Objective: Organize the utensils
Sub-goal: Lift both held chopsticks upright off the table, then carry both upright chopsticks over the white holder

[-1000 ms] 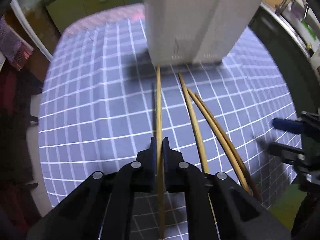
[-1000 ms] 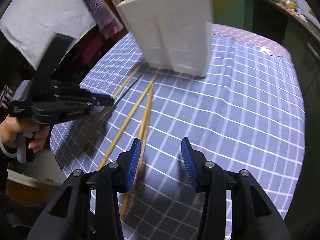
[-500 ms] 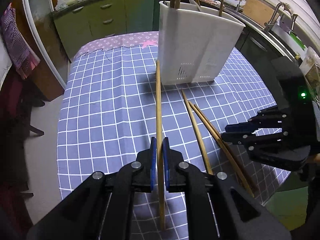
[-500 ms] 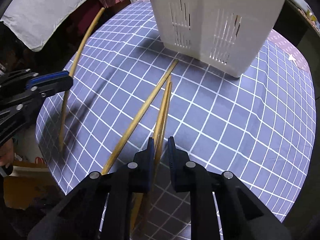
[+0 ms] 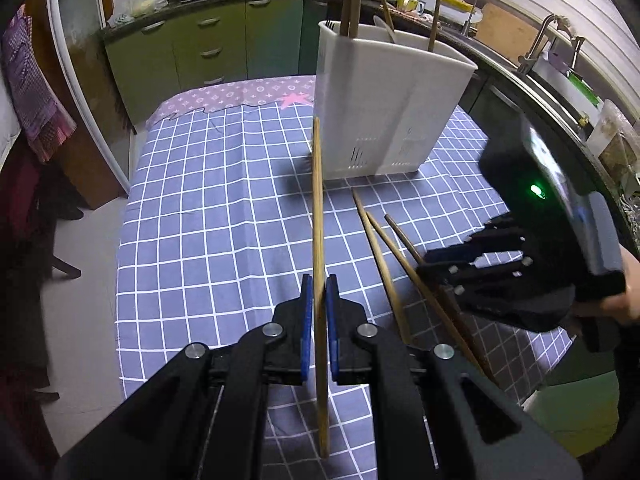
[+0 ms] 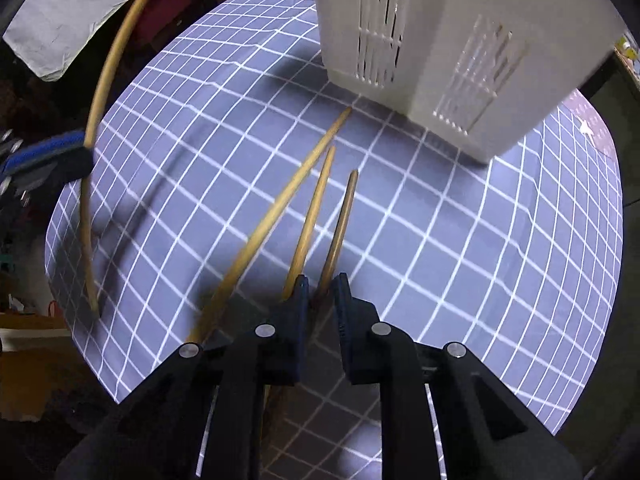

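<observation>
sorting partway: white slotted plastic utensil holder [image 5: 384, 120] already holds several sticks, left gripper [image 5: 316, 312] clamps 1 long bamboo chopstick [image 5: 318, 216] lifted off the checked purple tablecloth [image 5: 208, 216], right gripper [image 6: 320, 292], jaws just closing, pinches 1 darker chopstick [image 6: 340, 220]; 2 lie loose beside.

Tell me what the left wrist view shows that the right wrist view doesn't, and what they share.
Only the left wrist view: the utensils standing in the white plastic utensil holder, the green kitchen cabinets, and the right hand-held gripper's body.

Only the right wrist view: the right hand-held gripper closed on the darker wooden chopstick.

Both: the blue checked tablecloth, the holder, three chopsticks beside it, and the left hand-held gripper holding a light wooden chopstick off the table.
</observation>
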A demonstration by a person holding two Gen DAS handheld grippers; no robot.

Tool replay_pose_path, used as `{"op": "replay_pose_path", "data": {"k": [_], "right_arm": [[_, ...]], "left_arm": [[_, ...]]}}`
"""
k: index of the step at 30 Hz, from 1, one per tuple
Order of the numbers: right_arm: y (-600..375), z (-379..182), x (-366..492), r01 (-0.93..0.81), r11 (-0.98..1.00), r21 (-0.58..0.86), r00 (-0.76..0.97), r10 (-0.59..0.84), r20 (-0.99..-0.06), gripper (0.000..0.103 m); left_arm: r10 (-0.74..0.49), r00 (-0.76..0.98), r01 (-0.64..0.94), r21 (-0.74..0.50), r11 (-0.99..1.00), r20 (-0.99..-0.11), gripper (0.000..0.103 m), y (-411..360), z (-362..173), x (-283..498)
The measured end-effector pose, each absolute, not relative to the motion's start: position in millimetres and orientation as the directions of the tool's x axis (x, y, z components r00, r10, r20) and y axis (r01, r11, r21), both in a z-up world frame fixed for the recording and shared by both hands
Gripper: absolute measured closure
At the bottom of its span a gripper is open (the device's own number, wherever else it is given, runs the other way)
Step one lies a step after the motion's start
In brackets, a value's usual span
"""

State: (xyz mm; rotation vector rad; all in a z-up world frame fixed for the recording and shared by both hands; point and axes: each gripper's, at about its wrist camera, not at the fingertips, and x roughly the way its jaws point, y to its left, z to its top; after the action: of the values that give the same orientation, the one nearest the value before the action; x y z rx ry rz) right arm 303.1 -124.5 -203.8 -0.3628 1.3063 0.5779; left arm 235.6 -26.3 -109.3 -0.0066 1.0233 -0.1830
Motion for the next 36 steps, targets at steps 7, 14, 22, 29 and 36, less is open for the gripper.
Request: {"op": "replay_pose_path", "data": {"k": [7,14,22,29,36], "right_arm": [[-141,-184,300,-0.564,0.818,0.116,0.193,0.267,-0.944,0.096],[-177,-128,268,-0.555,0.816,0.16,0.31,0.382,-0.871,0.096],[-214,-81,221,-0.562,0.81,0.169,0.417,0.454,-0.788,0.096],[-223,-73,207,-0.57,0.805,0.162,0.433,0.463,-0.774,0.096],[-225,-68,206,-0.578,0.8,0.162,0.444,0.474,-0.76,0.096]], "left_arm": [[-0.168,0.535,0.171,-0.088,0.981,-0.828,0.097,-26,-98,226],[-0.182,0.563,0.199,-0.082,0.977,-0.806,0.097,-30,-84,213],[-0.198,0.592,0.222,-0.079,0.972,-0.781,0.097,-35,-65,196],[-0.205,0.609,0.236,-0.072,0.969,-0.766,0.097,-39,-56,191],[-0.219,0.615,0.258,-0.07,0.964,-0.758,0.097,-47,-49,193]]}}
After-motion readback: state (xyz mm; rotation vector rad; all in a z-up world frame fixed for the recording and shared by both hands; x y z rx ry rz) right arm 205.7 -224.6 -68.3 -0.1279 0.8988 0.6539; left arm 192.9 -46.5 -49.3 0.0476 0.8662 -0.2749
